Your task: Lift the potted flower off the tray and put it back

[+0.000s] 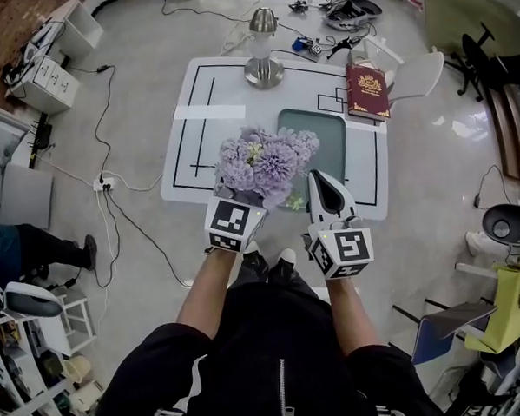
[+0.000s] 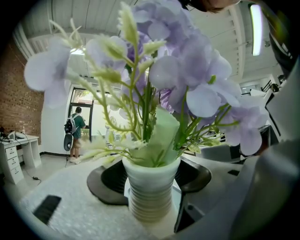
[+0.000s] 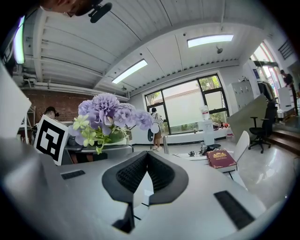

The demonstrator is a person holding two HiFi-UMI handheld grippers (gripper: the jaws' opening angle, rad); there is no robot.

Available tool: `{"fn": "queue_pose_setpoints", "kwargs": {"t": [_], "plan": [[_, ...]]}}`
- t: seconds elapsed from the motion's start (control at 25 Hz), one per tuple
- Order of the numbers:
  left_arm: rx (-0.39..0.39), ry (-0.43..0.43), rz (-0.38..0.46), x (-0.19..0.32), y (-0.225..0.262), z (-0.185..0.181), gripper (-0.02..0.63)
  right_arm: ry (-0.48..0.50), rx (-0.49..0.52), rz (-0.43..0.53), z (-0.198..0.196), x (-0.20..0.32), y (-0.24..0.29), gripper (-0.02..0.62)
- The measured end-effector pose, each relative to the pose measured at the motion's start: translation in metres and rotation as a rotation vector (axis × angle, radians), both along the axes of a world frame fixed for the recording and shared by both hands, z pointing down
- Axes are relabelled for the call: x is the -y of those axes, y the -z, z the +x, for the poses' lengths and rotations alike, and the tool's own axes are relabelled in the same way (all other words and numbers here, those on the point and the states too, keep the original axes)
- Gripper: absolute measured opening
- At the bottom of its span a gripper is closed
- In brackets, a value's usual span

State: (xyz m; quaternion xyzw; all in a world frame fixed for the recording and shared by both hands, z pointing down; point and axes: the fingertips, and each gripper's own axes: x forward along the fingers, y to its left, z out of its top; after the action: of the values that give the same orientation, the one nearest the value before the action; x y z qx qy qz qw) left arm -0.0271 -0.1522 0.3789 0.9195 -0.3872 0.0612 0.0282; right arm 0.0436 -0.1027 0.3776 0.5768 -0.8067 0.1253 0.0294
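Potted flower, lilac blooms in a ribbed pale green pot, is clamped between the jaws of the left gripper; dark pads press on both sides of the pot. It is held up off the teal tray, over the front edge of the white counter. The right gripper hovers alongside, jaws together on nothing. A red book lies at the counter's back right corner.
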Motion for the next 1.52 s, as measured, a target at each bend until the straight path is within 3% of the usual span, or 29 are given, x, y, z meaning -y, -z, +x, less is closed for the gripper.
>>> {"fn": "queue_pose_setpoints", "kwargs": {"t": [0.88,1.52], "plan": [[-0.012,-0.02,-0.018,0.002,-0.009,0.011,0.285,-0.047,0.001,-0.018,0.017,-0.006,-0.008,0.008],[-0.006,-0.098,-0.018,0.019,-0.027,0.057,0.285,-0.141,-0.01,-0.062,0.059,-0.021,-0.026,0.008]]}}
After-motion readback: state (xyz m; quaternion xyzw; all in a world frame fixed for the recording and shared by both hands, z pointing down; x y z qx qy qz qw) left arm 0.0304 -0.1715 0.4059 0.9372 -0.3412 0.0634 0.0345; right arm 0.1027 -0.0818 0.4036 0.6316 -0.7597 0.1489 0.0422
